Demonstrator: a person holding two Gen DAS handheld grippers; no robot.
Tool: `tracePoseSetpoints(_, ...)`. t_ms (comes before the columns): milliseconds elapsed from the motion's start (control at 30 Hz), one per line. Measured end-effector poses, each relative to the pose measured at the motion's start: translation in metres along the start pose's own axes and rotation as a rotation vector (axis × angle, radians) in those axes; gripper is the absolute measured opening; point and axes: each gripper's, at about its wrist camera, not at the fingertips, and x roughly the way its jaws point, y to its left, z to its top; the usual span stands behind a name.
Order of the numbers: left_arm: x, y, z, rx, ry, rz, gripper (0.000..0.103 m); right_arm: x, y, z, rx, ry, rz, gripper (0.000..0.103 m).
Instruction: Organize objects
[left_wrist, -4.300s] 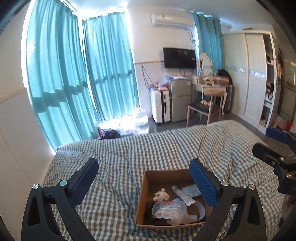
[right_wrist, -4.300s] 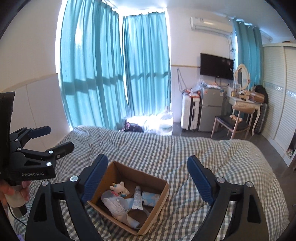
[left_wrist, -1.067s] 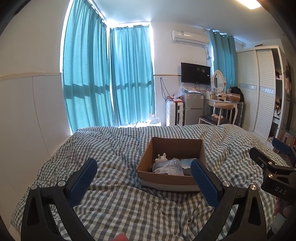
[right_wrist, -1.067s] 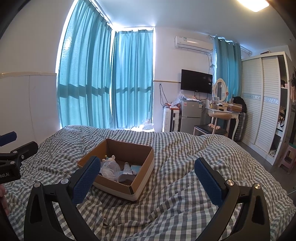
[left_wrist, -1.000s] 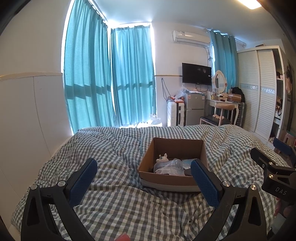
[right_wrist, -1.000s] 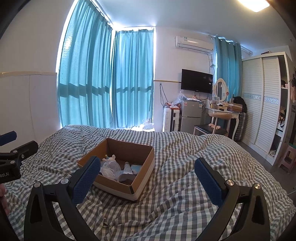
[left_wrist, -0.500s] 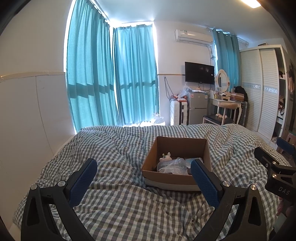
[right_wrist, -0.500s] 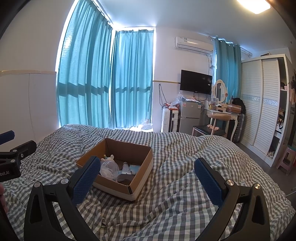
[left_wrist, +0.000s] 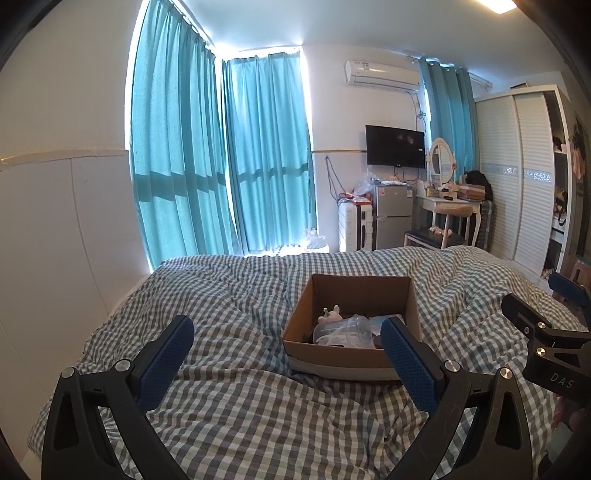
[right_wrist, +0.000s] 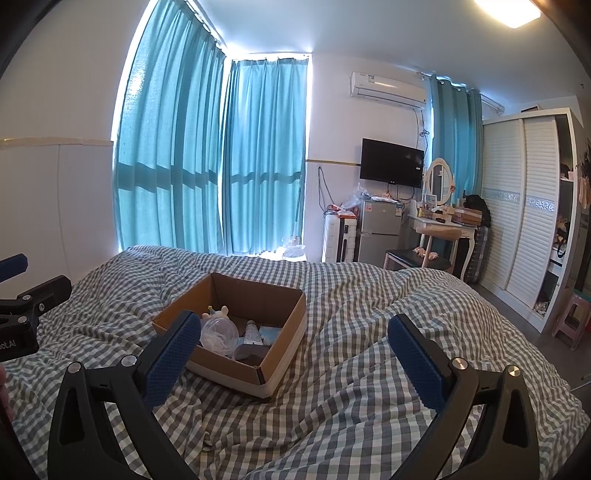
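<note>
A brown cardboard box (left_wrist: 413, 310) sits on the checked bed cover; it also shows in the right wrist view (right_wrist: 291, 325). Inside lie a small white plush toy (left_wrist: 331, 312), a clear plastic cup (left_wrist: 345, 329), a tube (right_wrist: 252, 331) and a light blue packet (right_wrist: 269, 334). My left gripper (left_wrist: 288, 360) is open and empty, held back from the box's near side. My right gripper (right_wrist: 293, 354) is open and empty, to the right of the box and short of it. Each gripper shows at the edge of the other's view.
The checked bed cover (left_wrist: 240, 398) is rumpled with folds around the box. Teal curtains (left_wrist: 221, 162) hang behind the bed. A fridge (left_wrist: 393, 216), suitcase (left_wrist: 354, 229), dressing table with stool (left_wrist: 448, 218) and white wardrobe (left_wrist: 517, 184) stand beyond the foot of the bed.
Both grippers have drawn back and dropped from above the box to a low view along the bed. In the last second they shifted only slightly. Both stayed open.
</note>
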Motion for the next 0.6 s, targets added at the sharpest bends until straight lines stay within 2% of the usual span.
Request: tracePoseSetpoints(600, 0.0, 0.002, -0.003, -0.002, -0.005, -0.022, 0.103, 0.0029, 0.0006, -0.0071, -0.011, 0.011, 0.007, 0.102)
